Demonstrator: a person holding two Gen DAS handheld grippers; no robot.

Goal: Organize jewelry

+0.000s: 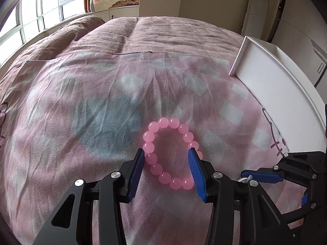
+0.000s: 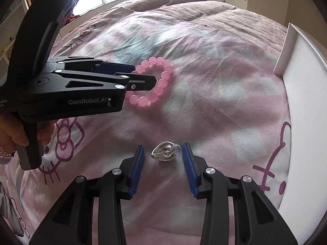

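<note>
A pink bead bracelet lies in a ring on the pink patterned bedsheet. My left gripper is open and low over it, one blue pad outside the ring's left side and the other across its right side. From the right wrist view the left gripper reaches in from the left over the bracelet. A small silver heart-shaped piece with a pearl rests on the sheet between the open pads of my right gripper; neither pad touches it.
A white open box stands at the sheet's right edge, also seen as the white box in the right wrist view. A hand holds the left gripper's handle. Behind are a mauve duvet and windows.
</note>
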